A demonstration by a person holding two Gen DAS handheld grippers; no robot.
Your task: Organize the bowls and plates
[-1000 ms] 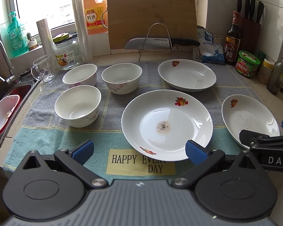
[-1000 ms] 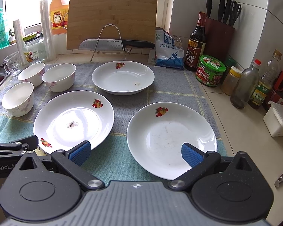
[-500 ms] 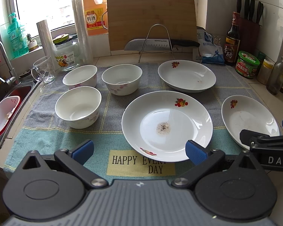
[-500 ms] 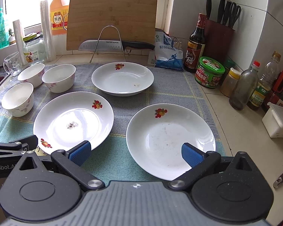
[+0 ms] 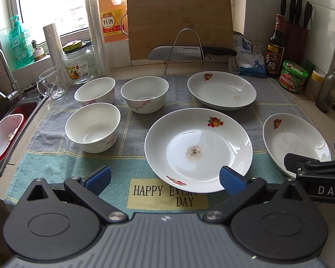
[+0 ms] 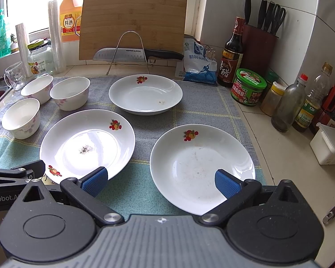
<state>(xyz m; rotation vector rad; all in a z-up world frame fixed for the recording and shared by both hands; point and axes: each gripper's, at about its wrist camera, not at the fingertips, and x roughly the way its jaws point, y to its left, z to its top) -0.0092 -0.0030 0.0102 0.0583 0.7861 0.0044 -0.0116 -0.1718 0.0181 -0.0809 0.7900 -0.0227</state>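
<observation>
As seen from the left wrist, the left gripper [image 5: 165, 177] is held wide open and empty above a checked cloth [image 5: 131, 163], where three white bowls [image 5: 92, 126] are grouped at the left and a speckled plate [image 5: 198, 149] lies just ahead, with a second plate [image 5: 221, 90] behind it. From the right wrist, the right gripper [image 6: 159, 181] is likewise spread wide with nothing gripped, and a third plate [image 6: 202, 167] is seen lying between its blue pads [image 6: 226, 184], apart from the speckled one.
</observation>
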